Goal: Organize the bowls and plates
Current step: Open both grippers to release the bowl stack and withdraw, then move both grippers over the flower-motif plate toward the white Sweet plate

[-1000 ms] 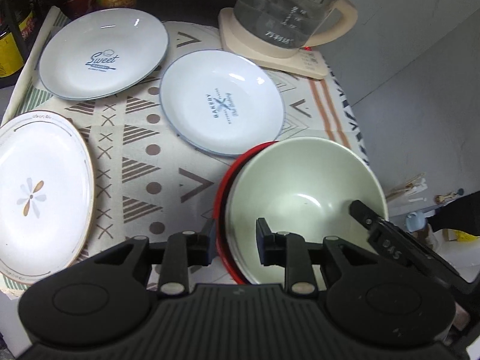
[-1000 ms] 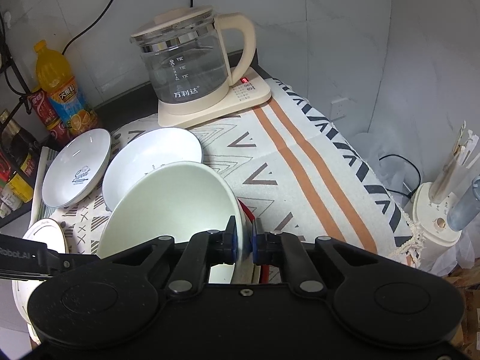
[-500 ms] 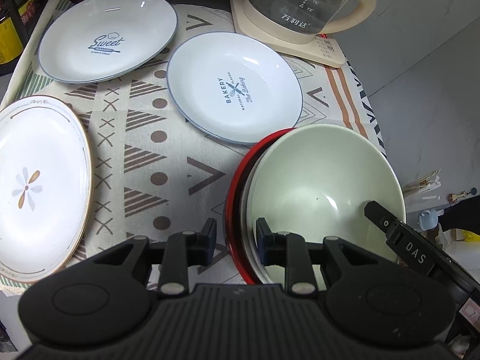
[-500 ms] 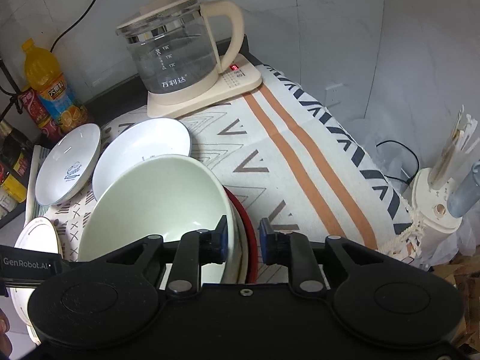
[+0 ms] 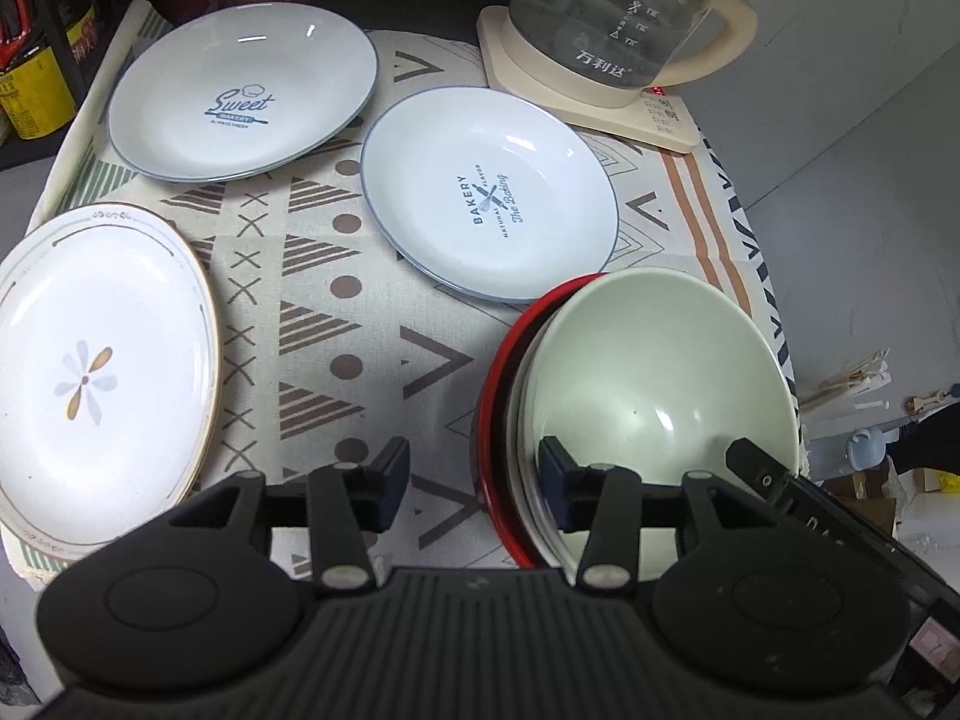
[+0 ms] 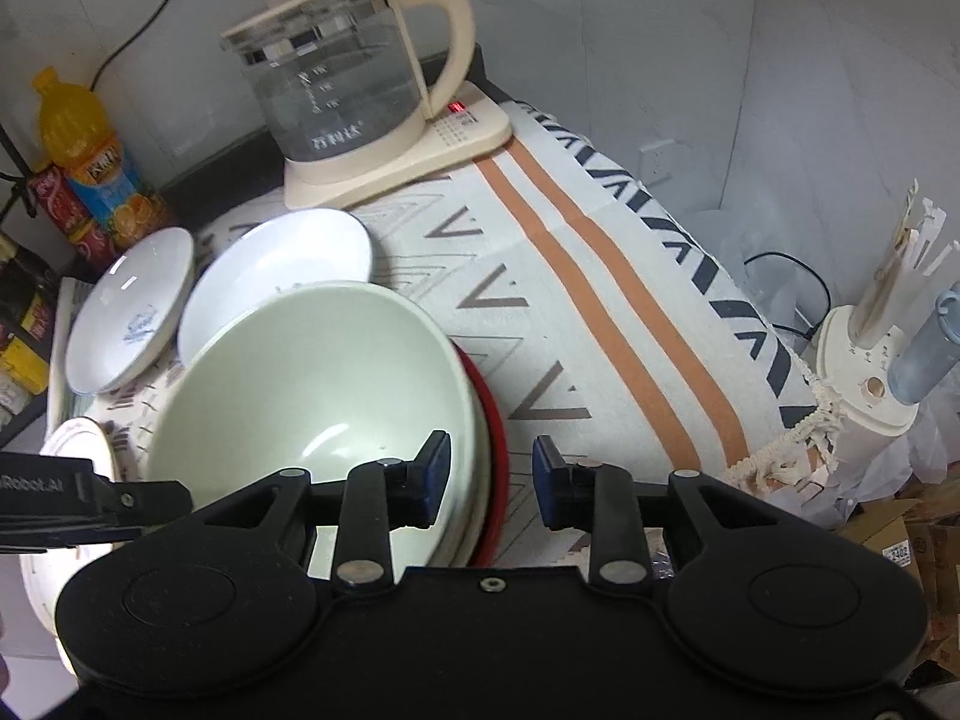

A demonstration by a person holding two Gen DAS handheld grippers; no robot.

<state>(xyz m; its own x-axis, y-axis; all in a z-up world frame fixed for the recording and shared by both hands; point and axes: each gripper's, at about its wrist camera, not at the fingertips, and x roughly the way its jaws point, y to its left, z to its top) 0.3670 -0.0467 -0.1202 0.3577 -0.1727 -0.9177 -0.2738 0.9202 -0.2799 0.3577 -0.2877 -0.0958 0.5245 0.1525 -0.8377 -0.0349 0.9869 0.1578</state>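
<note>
Bowls (image 5: 654, 372) nested (jaws opening)

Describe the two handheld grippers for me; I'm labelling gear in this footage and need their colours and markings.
Both are matte black plastic. The left gripper has a ribbed body, two round side discs, silver pivot pins and dark navy pads. The right gripper has a smooth body with one centre screw, silver pins and bright blue pads. White lettering, only partly readable, marks each one's side in the other's view.

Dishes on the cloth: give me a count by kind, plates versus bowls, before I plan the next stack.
Plates: 3, the Sweet plate, the Bakery plate and the flower plate.
Bowls: at least 3 nested, the green bowl on top, a white rim under it and the red bowl outermost.
Total: 6 dishes.
</note>
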